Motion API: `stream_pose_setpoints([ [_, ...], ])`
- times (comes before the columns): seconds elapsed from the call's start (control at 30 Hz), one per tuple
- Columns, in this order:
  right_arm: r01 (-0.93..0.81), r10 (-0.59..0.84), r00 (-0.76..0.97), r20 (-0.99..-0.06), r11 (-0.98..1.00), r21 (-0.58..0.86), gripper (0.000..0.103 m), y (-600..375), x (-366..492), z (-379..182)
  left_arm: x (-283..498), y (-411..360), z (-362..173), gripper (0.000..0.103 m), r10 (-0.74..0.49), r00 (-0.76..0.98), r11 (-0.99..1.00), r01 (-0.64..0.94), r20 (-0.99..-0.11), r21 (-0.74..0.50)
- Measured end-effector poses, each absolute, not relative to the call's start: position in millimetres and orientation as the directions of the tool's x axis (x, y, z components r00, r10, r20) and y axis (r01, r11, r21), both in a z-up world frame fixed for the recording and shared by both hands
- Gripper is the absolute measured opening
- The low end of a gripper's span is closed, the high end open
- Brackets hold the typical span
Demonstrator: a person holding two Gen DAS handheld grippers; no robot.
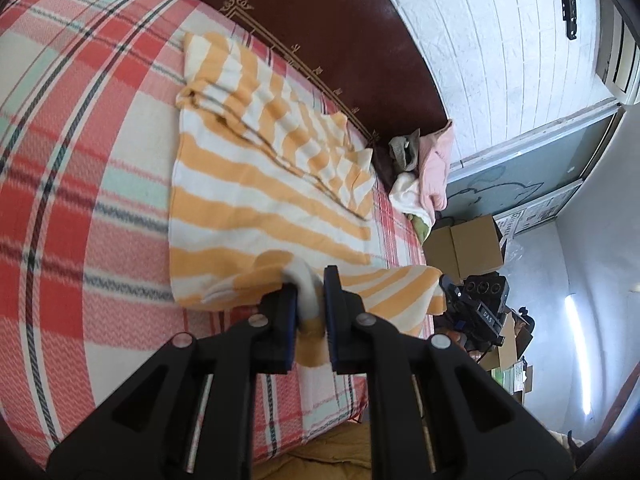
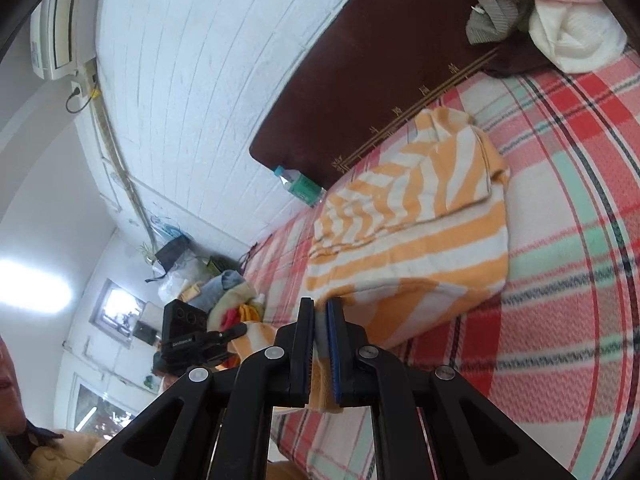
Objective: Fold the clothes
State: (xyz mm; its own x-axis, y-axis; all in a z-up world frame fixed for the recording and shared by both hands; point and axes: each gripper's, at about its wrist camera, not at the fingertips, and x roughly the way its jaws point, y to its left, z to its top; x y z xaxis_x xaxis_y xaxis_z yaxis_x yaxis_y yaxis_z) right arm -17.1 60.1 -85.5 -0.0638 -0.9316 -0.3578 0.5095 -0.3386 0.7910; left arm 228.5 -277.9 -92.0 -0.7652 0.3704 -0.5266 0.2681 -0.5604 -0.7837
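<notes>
An orange-and-white striped garment (image 1: pixel 256 184) lies on the plaid bed, its sleeves folded in over the body. It also shows in the right wrist view (image 2: pixel 416 232). My left gripper (image 1: pixel 310 292) is shut on the near hem of the garment, with cloth bunched between the fingers. My right gripper (image 2: pixel 320 312) is shut on the other near corner of the same hem. The hem is lifted a little off the bed between the two grippers. The right gripper (image 1: pixel 476 300) shows in the left wrist view past the hem, and the left gripper (image 2: pixel 192 340) in the right wrist view.
The plaid sheet (image 1: pixel 80 160) covers the bed. A dark brown headboard (image 1: pixel 320 28) runs along the white wall. A pile of pink, white and grey clothes (image 1: pixel 424 168) sits by the headboard. A water bottle (image 2: pixel 298 184) lies at the bed's far corner. Cardboard boxes (image 1: pixel 464 252) stand beside the bed.
</notes>
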Motion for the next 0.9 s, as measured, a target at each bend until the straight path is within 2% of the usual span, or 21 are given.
stream_pose_setpoints([
  [0.3,0.505,-0.929,-0.127,-0.347,-0.361,0.784,0.006,22.8,-100.9,-63.3,154.5,-334.9,-53.6,0.014,0.274,-0.794,-0.622,0.285,-0.543,-0.73],
  [0.5,0.444,-0.907,-0.126,-0.402,-0.413,0.795,0.006,-12.2,-164.0,-84.8,98.2,-373.5,-69.6,0.014,0.244,-0.758,-0.619,0.358,-0.605,-0.699],
  [0.7,0.376,-0.831,-0.145,-0.538,-0.549,0.746,0.01,-36.4,-205.7,-120.6,68.4,-392.7,-100.9,0.014,0.232,-0.713,-0.621,0.415,-0.662,-0.665],
  [0.73,0.377,-0.814,-0.155,-0.56,-0.573,0.728,0.016,-36.8,-208.8,-122.9,68.4,-393.7,-103.7,0.014,0.239,-0.713,-0.619,0.411,-0.659,-0.669],
  [0.8,0.418,-0.805,-0.168,-0.569,-0.581,0.698,0.02,-34.4,-205.9,-117.7,69.6,-395.1,-108.0,0.014,0.26,-0.715,-0.617,0.394,-0.649,-0.682],
  [0.9,0.528,-0.809,-0.176,-0.561,-0.559,0.64,0.048,-29.7,-186.1,-100.5,75.3,-393.6,-112.0,0.016,0.292,-0.708,-0.617,0.375,-0.643,-0.692],
])
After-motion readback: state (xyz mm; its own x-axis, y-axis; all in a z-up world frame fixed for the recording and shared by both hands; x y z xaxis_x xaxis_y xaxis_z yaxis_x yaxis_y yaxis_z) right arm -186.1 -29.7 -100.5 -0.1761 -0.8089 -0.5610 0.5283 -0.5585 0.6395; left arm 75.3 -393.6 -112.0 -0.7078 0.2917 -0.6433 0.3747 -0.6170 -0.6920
